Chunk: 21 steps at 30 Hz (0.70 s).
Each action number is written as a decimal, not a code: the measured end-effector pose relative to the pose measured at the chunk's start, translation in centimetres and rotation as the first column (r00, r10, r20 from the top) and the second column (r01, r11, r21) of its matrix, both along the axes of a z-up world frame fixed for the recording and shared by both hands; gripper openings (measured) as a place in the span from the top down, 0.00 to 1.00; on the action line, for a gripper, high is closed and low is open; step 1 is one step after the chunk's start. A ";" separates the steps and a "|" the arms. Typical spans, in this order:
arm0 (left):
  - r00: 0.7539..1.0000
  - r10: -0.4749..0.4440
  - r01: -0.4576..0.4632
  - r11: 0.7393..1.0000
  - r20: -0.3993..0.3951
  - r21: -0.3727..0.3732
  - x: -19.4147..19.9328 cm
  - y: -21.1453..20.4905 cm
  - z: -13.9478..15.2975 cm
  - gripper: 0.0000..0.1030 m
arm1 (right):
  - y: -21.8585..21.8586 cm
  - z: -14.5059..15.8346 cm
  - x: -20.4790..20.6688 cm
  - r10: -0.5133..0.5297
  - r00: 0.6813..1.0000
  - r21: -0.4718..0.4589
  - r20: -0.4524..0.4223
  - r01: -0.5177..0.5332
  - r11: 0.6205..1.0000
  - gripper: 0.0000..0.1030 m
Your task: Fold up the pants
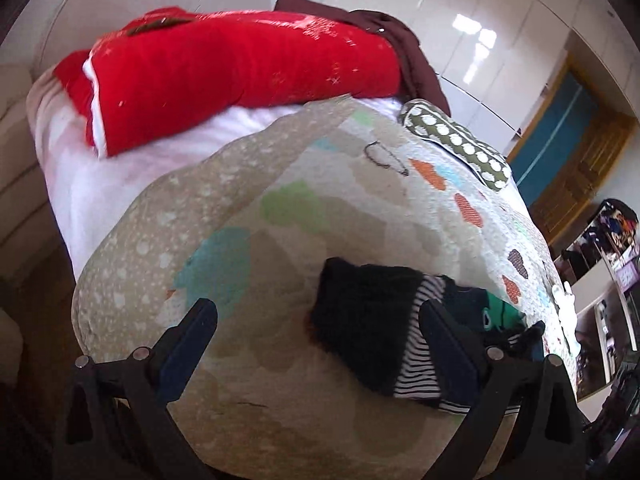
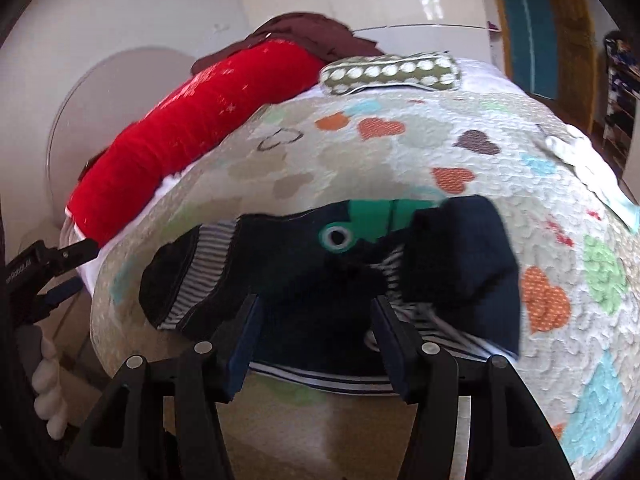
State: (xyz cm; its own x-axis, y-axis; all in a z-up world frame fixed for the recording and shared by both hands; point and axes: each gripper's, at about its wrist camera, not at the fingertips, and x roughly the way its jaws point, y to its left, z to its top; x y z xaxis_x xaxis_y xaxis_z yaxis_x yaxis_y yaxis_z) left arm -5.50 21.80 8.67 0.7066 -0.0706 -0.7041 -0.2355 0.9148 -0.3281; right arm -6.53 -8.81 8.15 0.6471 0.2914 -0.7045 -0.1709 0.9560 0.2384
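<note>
Small dark navy pants (image 2: 304, 264) with striped cuffs and a green patch with an eye lie crumpled on the heart-patterned quilt (image 2: 440, 152) near the bed's front edge. One leg end (image 1: 368, 320) shows in the left wrist view. My left gripper (image 1: 316, 332) is open and empty, its right finger over the striped cuff. My right gripper (image 2: 316, 320) is open over the pants' waist, holding nothing. The left gripper also shows at the left edge of the right wrist view (image 2: 60, 272).
A red cushion (image 1: 224, 80) and dark maroon cloth (image 1: 384, 28) lie at the bed's far end. A dotted green pillow (image 1: 456, 144) sits beside them. White wardrobe doors and a wooden door stand behind. Shelves are at the right.
</note>
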 end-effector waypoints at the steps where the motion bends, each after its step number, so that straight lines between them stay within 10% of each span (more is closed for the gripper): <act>1: 1.000 0.001 -0.001 1.000 -0.004 -0.011 0.0 0.3 -0.2 0.02 | 0.9 0.0 0.4 0.027 1.000 -0.012 -0.008 -0.027 1.000 0.41; 11: 0.999 -0.012 0.008 0.993 -0.031 -0.115 0.0 2.6 -2.9 0.02 | 8.5 2.0 6.0 0.246 0.966 -0.023 -0.079 -0.249 0.968 0.36; 21: 0.994 -0.099 0.088 0.979 -0.054 -0.182 0.4 1.8 -5.7 0.05 | 18.4 -1.7 13.8 0.394 0.856 -0.032 -0.336 -0.428 0.903 0.30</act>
